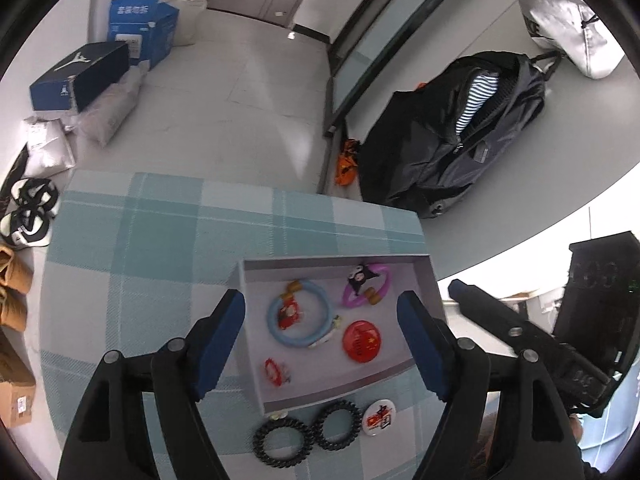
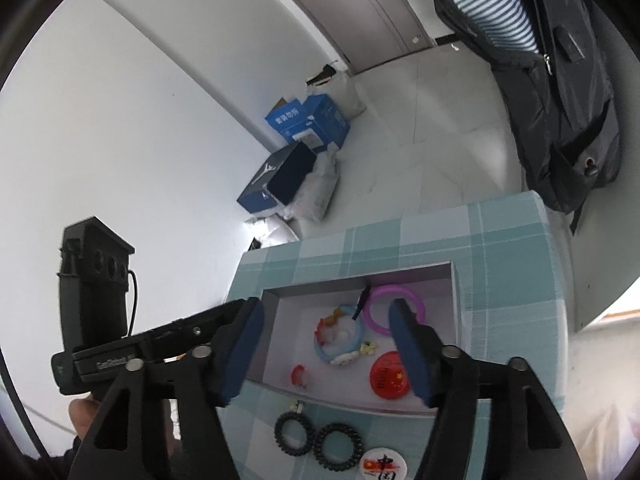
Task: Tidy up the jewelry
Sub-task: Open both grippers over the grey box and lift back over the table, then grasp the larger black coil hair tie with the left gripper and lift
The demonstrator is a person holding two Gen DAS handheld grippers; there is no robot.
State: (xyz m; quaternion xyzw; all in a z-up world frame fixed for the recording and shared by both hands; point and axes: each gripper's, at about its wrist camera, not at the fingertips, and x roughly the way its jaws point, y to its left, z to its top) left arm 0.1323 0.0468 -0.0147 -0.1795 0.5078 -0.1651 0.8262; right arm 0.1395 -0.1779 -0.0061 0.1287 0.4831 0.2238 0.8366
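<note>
A table (image 1: 132,240) stands on the floor, and a cloth (image 1: 168,216) lies over it. A tray (image 1: 424,280) sits on the cloth near the right edge. In the tray lie two bracelets (image 1: 300,316) side by side at the back. A round badge (image 1: 363,341) lies in front of them on the right, and a small clip (image 1: 275,370) lies in front on the left. On the cloth, just in front of the tray, two hair ties (image 1: 282,442) lie side by side and touch. A second badge (image 1: 378,419) lies just to their right. On the floor behind the table, boxes (image 1: 120,60) stand to the left and a bag (image 1: 460,136) leans to the right.
</note>
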